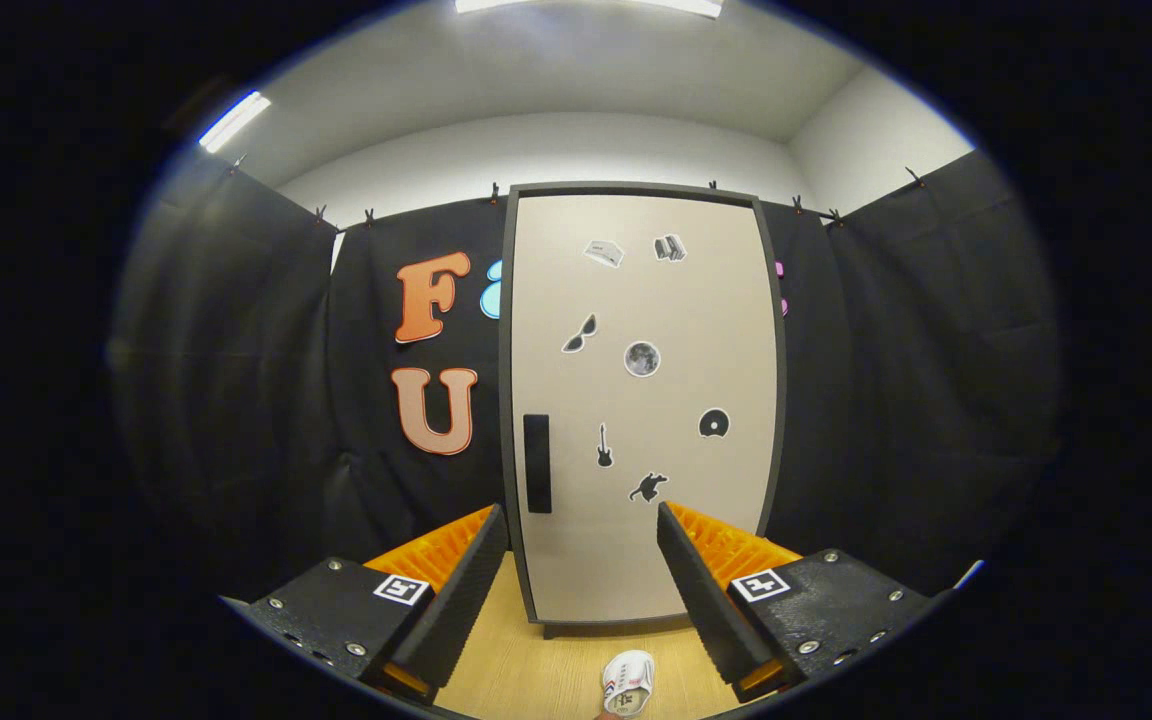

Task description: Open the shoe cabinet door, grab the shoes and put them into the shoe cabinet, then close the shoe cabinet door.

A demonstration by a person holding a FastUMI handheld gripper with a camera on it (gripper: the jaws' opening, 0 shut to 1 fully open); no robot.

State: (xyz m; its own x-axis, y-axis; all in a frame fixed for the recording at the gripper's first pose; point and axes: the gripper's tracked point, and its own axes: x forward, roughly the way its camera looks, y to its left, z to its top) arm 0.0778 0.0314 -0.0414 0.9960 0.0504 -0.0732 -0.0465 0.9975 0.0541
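Beyond the fingers, the shoe cabinet (642,400) stands upright on the wooden floor (526,680), its stickered door (656,560) closed, dark handle (536,463) near its left side. The gripper (581,530) gapes wide, holding nothing. Between the fingers, a white shoe (628,683) lies partly cut off.

Bright ceiling strips (232,120) — sharp centre, warped edges.
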